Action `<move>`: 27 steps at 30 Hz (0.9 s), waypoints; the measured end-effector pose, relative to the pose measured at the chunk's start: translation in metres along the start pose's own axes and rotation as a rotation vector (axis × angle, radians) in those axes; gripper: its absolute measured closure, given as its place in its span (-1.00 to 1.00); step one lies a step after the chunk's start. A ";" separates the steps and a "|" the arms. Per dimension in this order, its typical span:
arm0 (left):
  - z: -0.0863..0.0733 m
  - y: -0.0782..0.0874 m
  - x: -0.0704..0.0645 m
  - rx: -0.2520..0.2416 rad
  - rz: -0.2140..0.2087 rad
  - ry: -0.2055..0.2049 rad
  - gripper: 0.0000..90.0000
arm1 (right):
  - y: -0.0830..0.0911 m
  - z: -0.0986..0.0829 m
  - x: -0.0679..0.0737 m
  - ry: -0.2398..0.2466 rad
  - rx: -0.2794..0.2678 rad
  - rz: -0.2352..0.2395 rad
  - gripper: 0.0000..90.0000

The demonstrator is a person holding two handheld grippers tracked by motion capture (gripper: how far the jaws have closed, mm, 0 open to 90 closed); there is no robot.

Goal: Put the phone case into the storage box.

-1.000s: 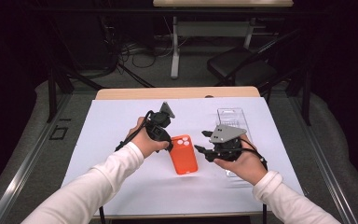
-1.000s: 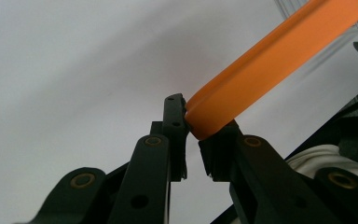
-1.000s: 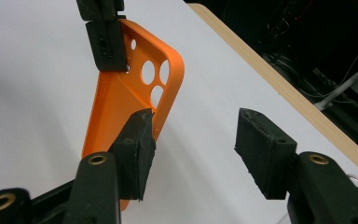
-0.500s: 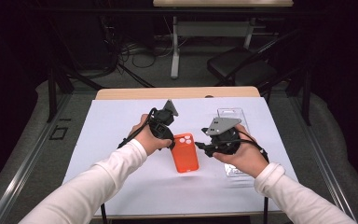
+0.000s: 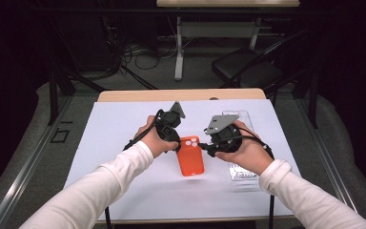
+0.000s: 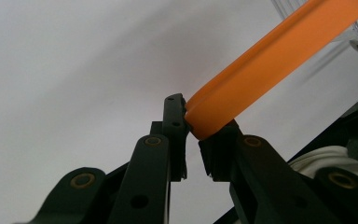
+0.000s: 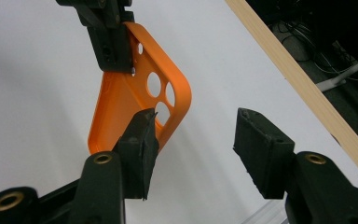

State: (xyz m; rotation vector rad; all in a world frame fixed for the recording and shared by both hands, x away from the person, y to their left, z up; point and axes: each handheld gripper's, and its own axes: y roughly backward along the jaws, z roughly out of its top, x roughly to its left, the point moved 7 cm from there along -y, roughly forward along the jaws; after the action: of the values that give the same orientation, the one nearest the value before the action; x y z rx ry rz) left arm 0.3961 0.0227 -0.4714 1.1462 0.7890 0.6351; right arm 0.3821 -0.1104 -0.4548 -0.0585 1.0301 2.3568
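My left gripper [image 6: 192,135] clamps the orange phone case [image 5: 191,156] at frame center. My right gripper [image 7: 193,140] jaws stand released beside it. The clear box [image 5: 244,168] lies lower right, contents indiscernible.

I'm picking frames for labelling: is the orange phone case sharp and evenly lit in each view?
High view: the orange phone case is soft but evenly lit, casting a faint shadow on the white table. Left gripper view: the case's edge, clamped in the left gripper, is close and blurred. Right gripper view: case and camera holes crisp; the open right gripper slightly soft.
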 end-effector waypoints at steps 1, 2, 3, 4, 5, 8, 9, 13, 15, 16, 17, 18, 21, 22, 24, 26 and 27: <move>0.000 0.000 0.000 0.000 0.001 -0.002 0.79 | -0.001 0.001 0.000 0.006 0.002 0.001 0.09; 0.001 0.000 0.000 0.003 0.001 -0.005 0.79 | -0.001 0.001 0.000 0.009 0.007 0.003 0.11; 0.001 0.000 -0.001 0.002 0.001 -0.005 0.79 | -0.002 0.002 0.001 0.007 0.006 0.009 0.11; 0.001 0.000 -0.001 0.002 0.001 -0.005 0.79 | -0.002 0.003 0.001 0.012 0.007 0.011 0.12; 0.002 -0.001 -0.002 0.001 0.003 -0.006 0.79 | -0.003 0.003 0.002 0.014 0.011 0.012 0.12; 0.002 -0.002 -0.003 0.008 0.007 -0.009 0.79 | -0.005 0.004 0.003 0.029 0.023 0.010 0.14; 0.003 -0.002 -0.004 0.009 0.012 -0.011 0.79 | -0.006 0.005 0.003 0.036 0.027 0.008 0.15; 0.004 -0.001 -0.005 0.011 0.021 -0.018 0.79 | -0.007 0.007 0.004 0.042 0.040 0.003 0.26; 0.004 -0.002 -0.006 0.011 0.022 -0.021 0.79 | -0.007 0.007 0.005 0.044 0.049 0.002 0.30; 0.004 -0.002 -0.007 0.012 0.025 -0.026 0.79 | -0.007 0.007 0.005 0.052 0.058 -0.002 0.33; 0.004 -0.003 -0.007 0.014 0.029 -0.026 0.79 | -0.008 0.007 0.005 0.055 0.060 -0.002 0.35; 0.004 -0.003 -0.008 0.018 0.027 -0.026 0.79 | -0.008 0.007 0.006 0.055 0.067 0.003 0.37; 0.004 -0.004 -0.009 0.019 0.031 -0.034 0.79 | -0.010 0.008 0.007 0.065 0.074 0.000 0.43; 0.004 -0.004 -0.010 0.025 0.028 -0.036 0.79 | -0.010 0.008 0.007 0.066 0.079 -0.001 0.44; 0.004 -0.005 -0.011 0.023 0.034 -0.038 0.79 | -0.011 0.008 0.007 0.069 0.086 -0.003 0.48; 0.004 -0.005 -0.012 0.023 0.037 -0.042 0.79 | -0.012 0.008 0.006 0.064 0.092 -0.005 0.51; 0.004 -0.005 -0.012 0.025 0.033 -0.043 0.79 | -0.012 0.007 0.006 0.066 0.096 -0.003 0.53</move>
State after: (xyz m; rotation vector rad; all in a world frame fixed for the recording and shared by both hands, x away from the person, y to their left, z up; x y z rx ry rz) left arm 0.3927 0.0092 -0.4728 1.1946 0.7441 0.6275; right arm 0.3846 -0.0959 -0.4592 -0.1029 1.1721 2.3130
